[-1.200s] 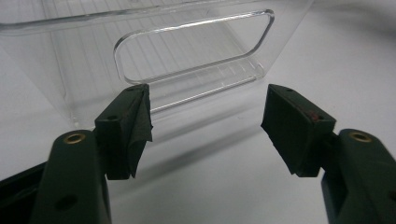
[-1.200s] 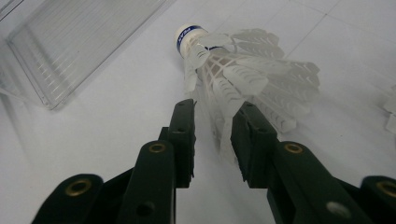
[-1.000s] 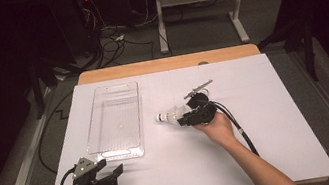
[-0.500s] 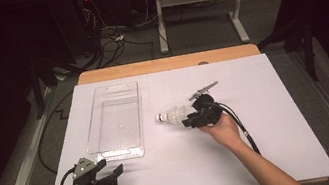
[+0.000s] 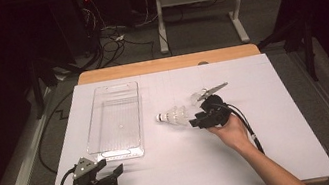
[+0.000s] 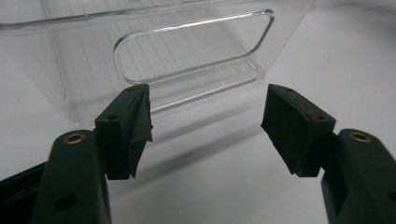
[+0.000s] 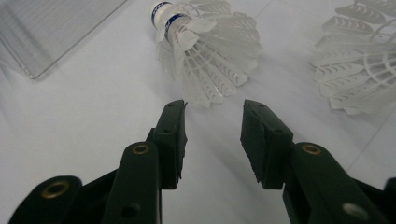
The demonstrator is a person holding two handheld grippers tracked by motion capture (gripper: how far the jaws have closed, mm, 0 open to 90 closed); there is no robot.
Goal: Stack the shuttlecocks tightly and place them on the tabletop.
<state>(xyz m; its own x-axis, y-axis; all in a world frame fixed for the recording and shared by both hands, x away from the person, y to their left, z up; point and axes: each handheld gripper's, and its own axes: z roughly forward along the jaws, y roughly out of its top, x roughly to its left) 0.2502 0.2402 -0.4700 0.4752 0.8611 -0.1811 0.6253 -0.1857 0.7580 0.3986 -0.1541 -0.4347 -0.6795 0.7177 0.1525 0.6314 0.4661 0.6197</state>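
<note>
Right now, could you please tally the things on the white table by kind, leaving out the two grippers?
Shuttlecocks: 2, the nearer shuttlecock just ahead of the right gripper, whose jaws stand apart, and the second shuttlecock beside it.
Clear plastic trays: 1, the clear tray.
Total: 3.

The second shuttlecock is cut off at the right edge; the clear tray is cropped at the top edge.
</note>
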